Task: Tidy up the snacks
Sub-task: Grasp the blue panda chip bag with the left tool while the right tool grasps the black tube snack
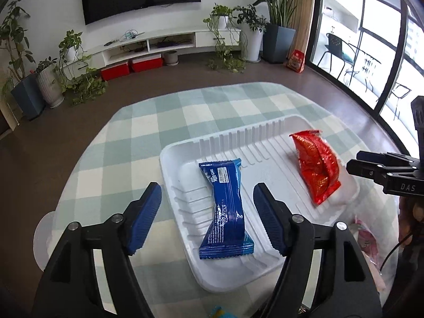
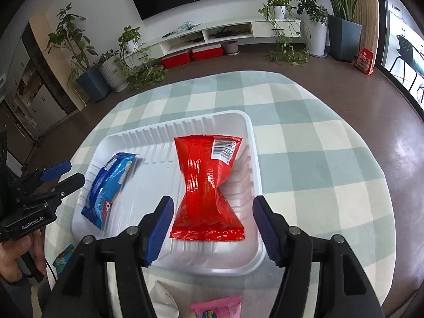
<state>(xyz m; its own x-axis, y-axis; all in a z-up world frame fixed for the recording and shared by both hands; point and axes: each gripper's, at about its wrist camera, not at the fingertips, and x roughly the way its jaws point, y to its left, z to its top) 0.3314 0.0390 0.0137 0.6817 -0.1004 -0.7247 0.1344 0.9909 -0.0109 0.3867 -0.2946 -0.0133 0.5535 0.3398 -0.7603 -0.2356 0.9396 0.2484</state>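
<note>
A white foam tray point(image 1: 175, 164) point(image 2: 254, 143) sits on the checked tablecloth. A blue cookie packet point(image 1: 225, 206) point(image 2: 111, 182) lies in its left half, creased at the waist. In the right half lies a red snack packet point(image 1: 316, 167) point(image 2: 206, 185), also pinched in at the middle. My left gripper point(image 1: 208, 189) hovers open over the blue packet, its blue pads apart from it on both sides. My right gripper point(image 2: 212, 201) stands open astride the red packet without touching it. Each gripper also shows in the other's view: the right gripper point(image 1: 355, 161), and the left gripper point(image 2: 74, 172).
Near the table's front edge lie a pink packet point(image 2: 217, 306) point(image 1: 365, 238), a white packet point(image 2: 164, 299) and a light-blue packet point(image 2: 63, 258). The round table's cloth point(image 2: 304, 132) stretches right of and behind the tray. Beyond it are floor, potted plants and a TV shelf.
</note>
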